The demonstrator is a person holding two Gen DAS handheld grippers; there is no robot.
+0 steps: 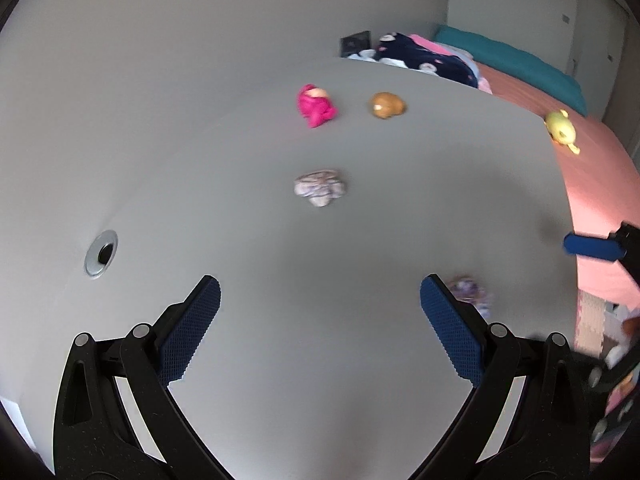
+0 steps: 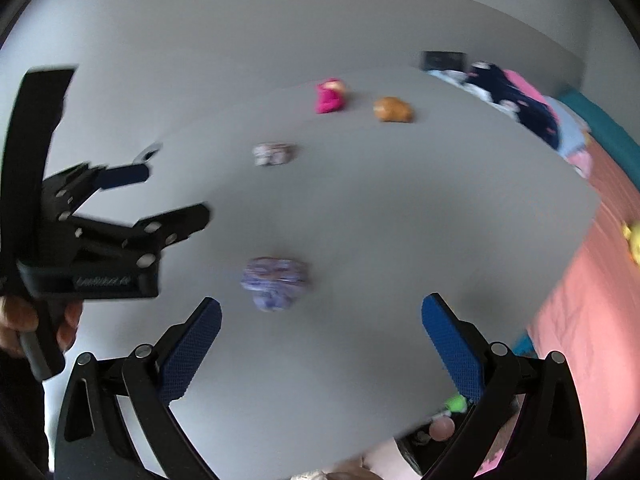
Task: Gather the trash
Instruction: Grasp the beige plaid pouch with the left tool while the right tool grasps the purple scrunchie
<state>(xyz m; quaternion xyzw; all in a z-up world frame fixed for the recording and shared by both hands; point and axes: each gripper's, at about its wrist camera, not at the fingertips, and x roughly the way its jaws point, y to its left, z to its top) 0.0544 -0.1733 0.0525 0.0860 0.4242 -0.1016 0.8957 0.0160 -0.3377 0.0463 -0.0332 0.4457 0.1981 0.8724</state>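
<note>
**Both claws wide, nothing held, over grey table**

Left gripper jaws spread wide, empty, lower centre of its view. Right gripper likewise wide apart, empty. Near crumpled paper wad sits on the table just above and between the right fingers, apart from them. Second wad mid-frame in the left view. Pink toy and brown toy upper centre, near the far edge. Cable grommet at left. Views blurred.
</note>
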